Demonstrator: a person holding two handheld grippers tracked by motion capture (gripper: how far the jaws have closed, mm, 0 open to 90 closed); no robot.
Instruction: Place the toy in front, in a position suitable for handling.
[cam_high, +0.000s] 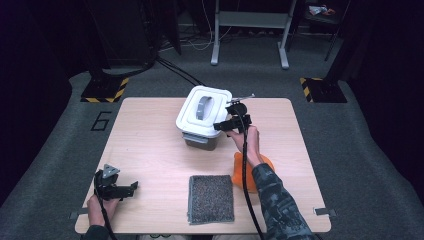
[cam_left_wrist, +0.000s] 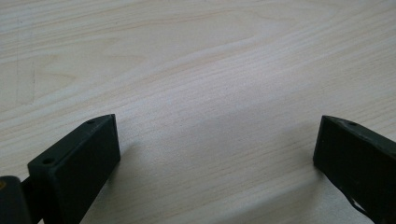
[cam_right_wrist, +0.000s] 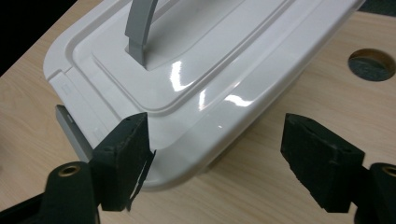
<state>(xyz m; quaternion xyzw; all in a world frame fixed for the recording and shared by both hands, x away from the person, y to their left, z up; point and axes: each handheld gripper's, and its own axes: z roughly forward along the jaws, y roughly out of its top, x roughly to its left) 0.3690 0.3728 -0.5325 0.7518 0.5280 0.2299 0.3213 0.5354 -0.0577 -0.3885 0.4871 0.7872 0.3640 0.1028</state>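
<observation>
A white lidded box (cam_high: 192, 117) with a grey handle (cam_high: 202, 107) stands at the back middle of the wooden table (cam_high: 150, 150). My right gripper (cam_high: 220, 126) is at the box's near right corner, jaws open. In the right gripper view the lid's (cam_right_wrist: 210, 60) rounded corner lies between the jaws of my right gripper (cam_right_wrist: 215, 135); one jaw is against the lid's edge and the other stands clear over the table. The handle (cam_right_wrist: 140, 28) rises upright. My left gripper (cam_high: 131, 189) rests at the table's front left, open over bare wood (cam_left_wrist: 217, 135).
A grey textured mat (cam_high: 211, 198) lies at the front middle. An orange object (cam_high: 265, 162) sits partly under the right forearm. A grey latch (cam_right_wrist: 70, 133) hangs on the box's end. A round hole (cam_right_wrist: 372, 64) is in the tabletop beside the box.
</observation>
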